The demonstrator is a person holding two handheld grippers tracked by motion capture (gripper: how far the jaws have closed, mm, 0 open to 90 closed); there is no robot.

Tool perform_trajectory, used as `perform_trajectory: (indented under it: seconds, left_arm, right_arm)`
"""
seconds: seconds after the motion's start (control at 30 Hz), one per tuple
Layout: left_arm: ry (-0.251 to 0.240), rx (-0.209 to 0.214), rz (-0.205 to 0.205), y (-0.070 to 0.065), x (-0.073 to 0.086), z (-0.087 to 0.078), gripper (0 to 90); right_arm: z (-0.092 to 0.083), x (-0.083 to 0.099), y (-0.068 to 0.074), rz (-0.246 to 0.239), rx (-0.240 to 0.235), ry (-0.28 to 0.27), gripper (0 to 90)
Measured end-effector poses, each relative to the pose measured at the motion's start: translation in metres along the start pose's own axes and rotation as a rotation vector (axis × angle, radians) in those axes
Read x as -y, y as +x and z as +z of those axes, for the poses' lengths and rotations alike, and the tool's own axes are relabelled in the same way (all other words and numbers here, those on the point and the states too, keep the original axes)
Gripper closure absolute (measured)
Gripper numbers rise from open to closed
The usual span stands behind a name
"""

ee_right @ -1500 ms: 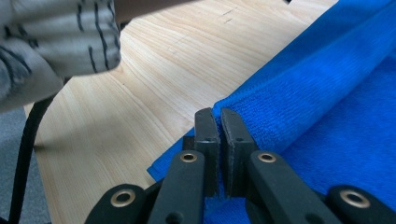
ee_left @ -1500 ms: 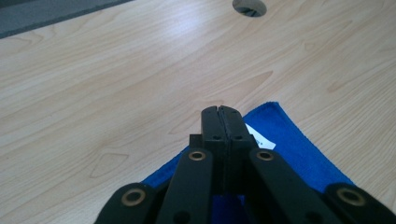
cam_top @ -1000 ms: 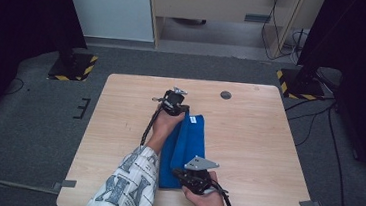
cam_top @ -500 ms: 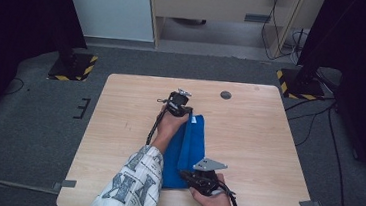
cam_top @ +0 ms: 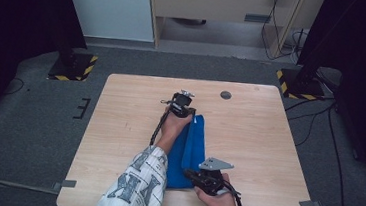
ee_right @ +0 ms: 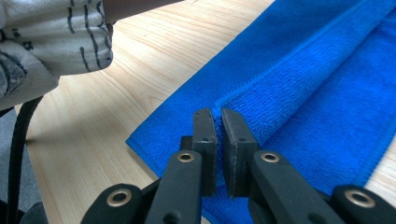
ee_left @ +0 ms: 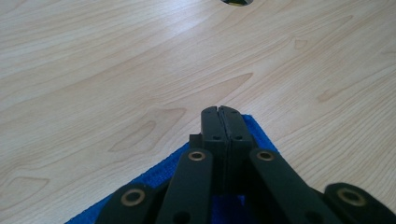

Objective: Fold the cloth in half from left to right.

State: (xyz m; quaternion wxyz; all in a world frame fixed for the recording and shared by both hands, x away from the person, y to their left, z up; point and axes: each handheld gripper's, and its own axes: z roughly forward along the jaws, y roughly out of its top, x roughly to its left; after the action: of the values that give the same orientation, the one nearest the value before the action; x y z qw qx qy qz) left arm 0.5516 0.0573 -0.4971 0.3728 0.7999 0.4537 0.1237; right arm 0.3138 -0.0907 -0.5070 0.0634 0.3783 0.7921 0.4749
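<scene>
You look down from above the table (cam_top: 118,127); both gripper cameras sit close over its wood, sharing the blue towel (ee_right: 303,93).

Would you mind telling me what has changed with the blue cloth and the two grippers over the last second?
The folded-over part of the blue cloth now lies a little narrower along its length than a second ago. The right gripper stays at the near corner, its jaws almost closed with a thin gap. The left gripper remains shut at the far corner. The table and its grommet are unchanged.
</scene>
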Motion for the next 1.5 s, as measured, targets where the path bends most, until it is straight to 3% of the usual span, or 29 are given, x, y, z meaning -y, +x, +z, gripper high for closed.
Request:
perform_trajectory:
  seconds: [0.3,0.77,0.87,0.97,1.03,1.13,1.23,1.5]
  left_arm:
    - [0.02,-0.008,0.007,-0.007,0.003,0.012,89.4]
    - [0.016,0.017,-0.004,-0.011,0.002,0.013,89.0]
    - [0.012,0.02,-0.004,-0.01,0.002,0.013,88.2]
    - [-0.008,0.016,0.001,-0.01,0.001,0.012,76.9]
    - [-0.034,0.029,-0.011,-0.009,0.0,0.008,65.9]
    - [-0.063,0.025,0.011,-0.009,-0.002,0.0,53.1]
    - [-0.091,0.024,0.023,-0.008,-0.002,-0.012,43.8]
    - [-0.087,0.006,0.049,0.002,0.005,-0.038,19.7]
  right_arm:
    - [-0.004,0.006,-0.009,0.02,0.008,0.021,84.8]
    - [-0.014,0.014,-0.018,0.048,0.028,0.061,81.2]
    - [-0.016,0.014,-0.021,0.047,0.029,0.065,76.7]
    - [-0.016,0.015,-0.021,0.059,0.021,0.091,56.3]
    - [-0.017,0.015,-0.02,0.038,0.051,0.094,43.7]
    - [-0.019,0.015,-0.022,0.005,0.075,0.087,29.2]
    - [-0.018,0.014,-0.025,-0.003,0.098,0.077,22.3]
    - [-0.014,-0.001,-0.04,-0.002,0.125,0.059,12.2]
